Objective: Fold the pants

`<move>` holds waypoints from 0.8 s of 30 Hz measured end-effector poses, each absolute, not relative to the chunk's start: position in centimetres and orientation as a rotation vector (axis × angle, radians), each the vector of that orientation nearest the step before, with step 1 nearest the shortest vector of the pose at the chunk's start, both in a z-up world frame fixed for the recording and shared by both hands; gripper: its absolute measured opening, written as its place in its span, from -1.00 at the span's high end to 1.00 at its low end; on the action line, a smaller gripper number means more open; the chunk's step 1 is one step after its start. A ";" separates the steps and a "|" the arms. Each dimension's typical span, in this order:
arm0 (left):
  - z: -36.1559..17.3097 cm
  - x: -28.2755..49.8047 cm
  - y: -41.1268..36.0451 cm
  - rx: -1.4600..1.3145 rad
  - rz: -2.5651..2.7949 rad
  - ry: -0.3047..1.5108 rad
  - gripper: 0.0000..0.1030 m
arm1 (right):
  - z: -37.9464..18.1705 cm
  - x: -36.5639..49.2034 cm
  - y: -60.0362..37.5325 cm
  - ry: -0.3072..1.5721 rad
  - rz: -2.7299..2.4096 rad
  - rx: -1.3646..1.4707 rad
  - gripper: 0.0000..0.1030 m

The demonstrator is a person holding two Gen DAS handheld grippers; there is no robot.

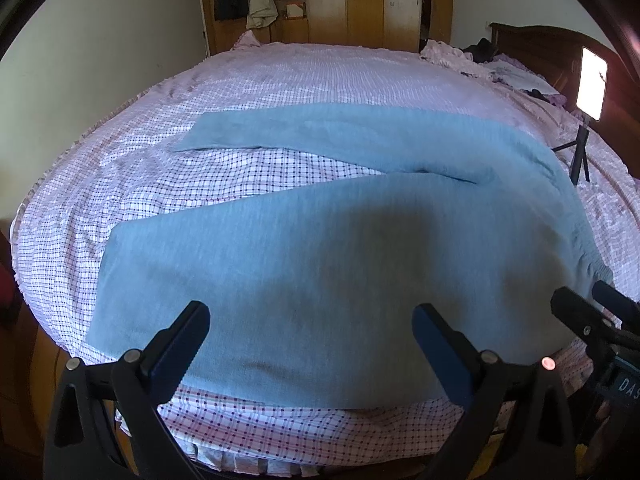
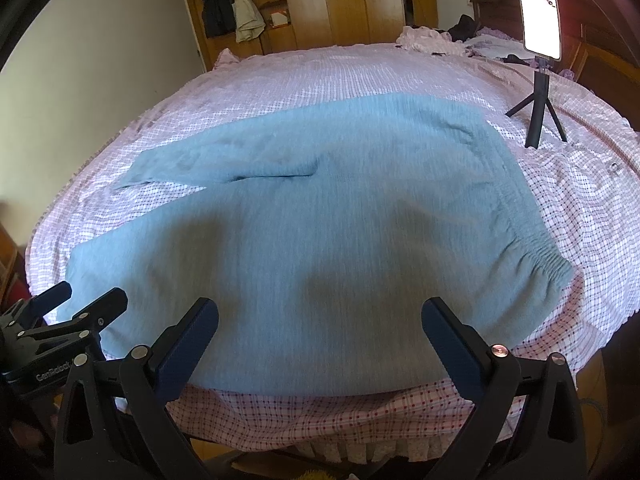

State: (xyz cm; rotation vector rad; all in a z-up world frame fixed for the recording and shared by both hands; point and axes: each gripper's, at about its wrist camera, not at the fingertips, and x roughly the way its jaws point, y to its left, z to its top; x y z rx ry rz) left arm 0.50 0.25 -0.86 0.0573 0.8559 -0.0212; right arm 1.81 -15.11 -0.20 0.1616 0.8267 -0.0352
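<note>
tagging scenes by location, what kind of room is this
Most likely a home bedroom. Light blue pants lie spread on a bed with a pink checked sheet, a wooden wardrobe with jackets hanging on it stands behind, and a dark wooden headboard shows at right.

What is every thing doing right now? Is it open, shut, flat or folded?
pants: spread flat, unfolded, legs apart
left gripper: open, empty, over the near leg
right gripper: open, empty, over the pants
phone: screen lit, upright on tripod
wardrobe: doors shut
</note>
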 end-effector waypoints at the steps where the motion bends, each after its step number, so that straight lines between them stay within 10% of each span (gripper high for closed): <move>1: -0.9 0.5 0.2 0.059 -0.021 0.859 -0.99 | -0.2 1.8 -15.1 0.827 -0.035 0.161 -0.91; 24: 1.8 4.5 -0.1 0.143 -0.056 0.851 -0.99 | 1.4 5.3 -17.5 0.848 -0.021 0.139 -0.90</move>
